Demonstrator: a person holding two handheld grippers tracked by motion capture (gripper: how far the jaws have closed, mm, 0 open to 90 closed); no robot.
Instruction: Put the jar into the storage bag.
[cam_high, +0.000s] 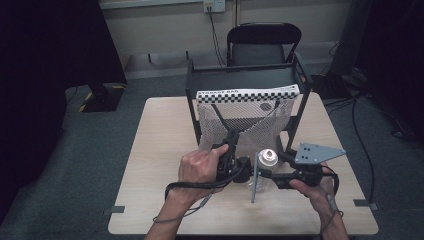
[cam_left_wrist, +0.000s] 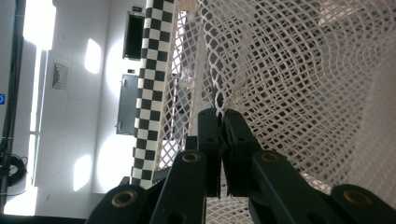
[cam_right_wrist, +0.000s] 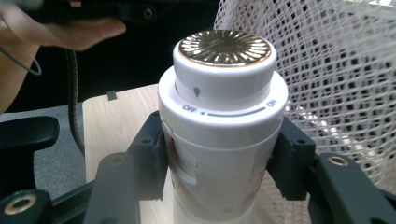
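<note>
A white mesh storage bag (cam_high: 250, 122) with a black-and-white checkered band (cam_high: 247, 93) hangs from a black rack (cam_high: 245, 75) on the table. My left gripper (cam_high: 231, 143) is at the bag's lower front, and its jaws are shut on the mesh (cam_left_wrist: 299, 84), pinching a fold of netting just right of the checkered band (cam_left_wrist: 154, 70). My right gripper (cam_high: 266, 175) is shut on a white bottle (cam_high: 267, 159), held upright just in front of the bag. The bottle (cam_right_wrist: 223, 116) has a gold ribbed top and an OFF/ON collar, with one jaw on each side of its body.
The wooden table (cam_high: 160, 150) has bare room to the left and along its front edge. A black folding chair (cam_high: 264, 42) stands behind the rack. Dark curtains flank the room and cables lie on the floor at right (cam_high: 365, 145). The left hand (cam_right_wrist: 70, 32) shows beyond the bottle.
</note>
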